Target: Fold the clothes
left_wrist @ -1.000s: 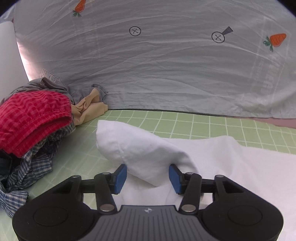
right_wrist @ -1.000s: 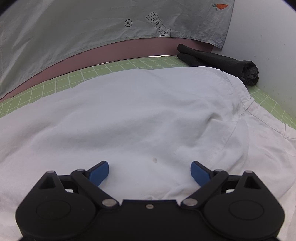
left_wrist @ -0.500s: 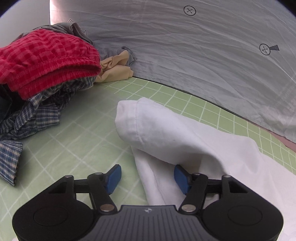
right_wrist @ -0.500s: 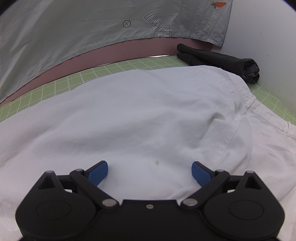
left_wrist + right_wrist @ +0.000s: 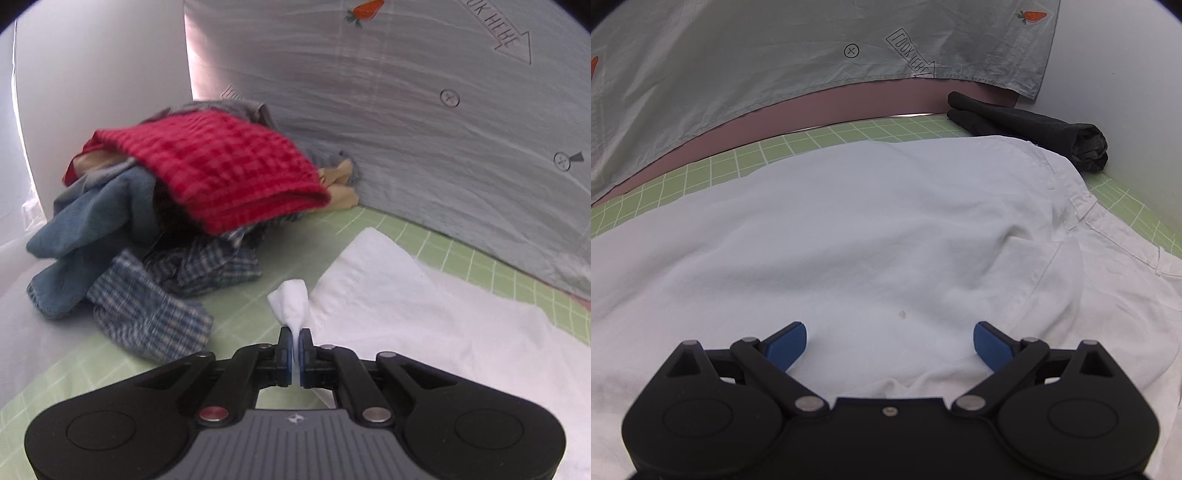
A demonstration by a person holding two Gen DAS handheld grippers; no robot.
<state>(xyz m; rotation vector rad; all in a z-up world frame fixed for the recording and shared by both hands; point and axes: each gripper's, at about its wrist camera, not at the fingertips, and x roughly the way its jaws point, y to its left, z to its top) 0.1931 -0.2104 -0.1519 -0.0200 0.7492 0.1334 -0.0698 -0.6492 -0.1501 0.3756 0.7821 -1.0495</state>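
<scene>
A white garment (image 5: 424, 317) lies spread on the green grid mat (image 5: 243, 314). My left gripper (image 5: 294, 349) is shut on a pinched corner of its leg end, and a small tuft of white cloth (image 5: 290, 299) sticks up from between the blue pads. In the right wrist view the same white garment (image 5: 868, 229) fills the middle, with its waistband seam at the right. My right gripper (image 5: 890, 341) is open and empty, its blue pads (image 5: 786, 341) resting just above the cloth.
A pile of clothes sits at the left of the mat: a red checked piece (image 5: 221, 166), a blue cloth (image 5: 92, 229) and a blue plaid shirt (image 5: 159, 306). A grey sheet (image 5: 424, 129) hangs behind. A rolled black garment (image 5: 1034, 125) lies at the far right by the white wall.
My left gripper has swung left toward the clothes pile and closed on the corner of the white garment's leg. My right gripper has stayed open over the cloth.
</scene>
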